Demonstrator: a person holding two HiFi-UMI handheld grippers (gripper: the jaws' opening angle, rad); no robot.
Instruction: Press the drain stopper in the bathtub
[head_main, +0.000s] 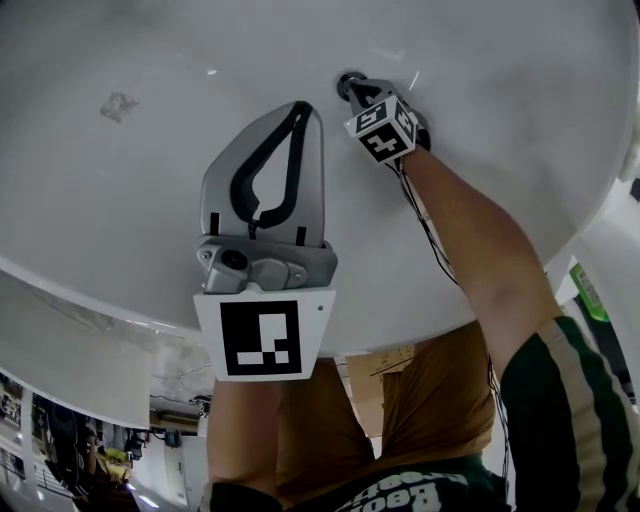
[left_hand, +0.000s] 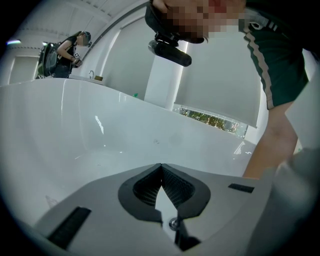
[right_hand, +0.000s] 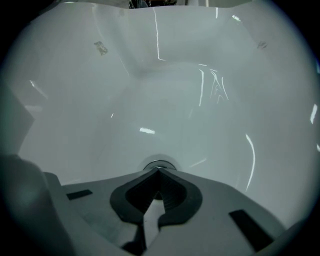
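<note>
The round chrome drain stopper (right_hand: 159, 164) sits in the white bathtub floor (right_hand: 165, 100). My right gripper (right_hand: 158, 169) is shut, with its closed tips resting right at the stopper's near edge. In the head view the right gripper (head_main: 352, 88) reaches down to the dark drain stopper (head_main: 346, 82) deep in the tub. My left gripper (head_main: 303, 108) hangs shut and empty above the tub floor, nearer to me. In the left gripper view its closed tips (left_hand: 161, 165) point at the tub's inner wall (left_hand: 75, 130).
The tub rim (head_main: 90, 290) curves across near me. A small mark (head_main: 118, 103) lies on the tub floor at left. A person (left_hand: 70, 50) stands far off beyond the tub. A green object (head_main: 588, 292) sits at the right by the tub's outside.
</note>
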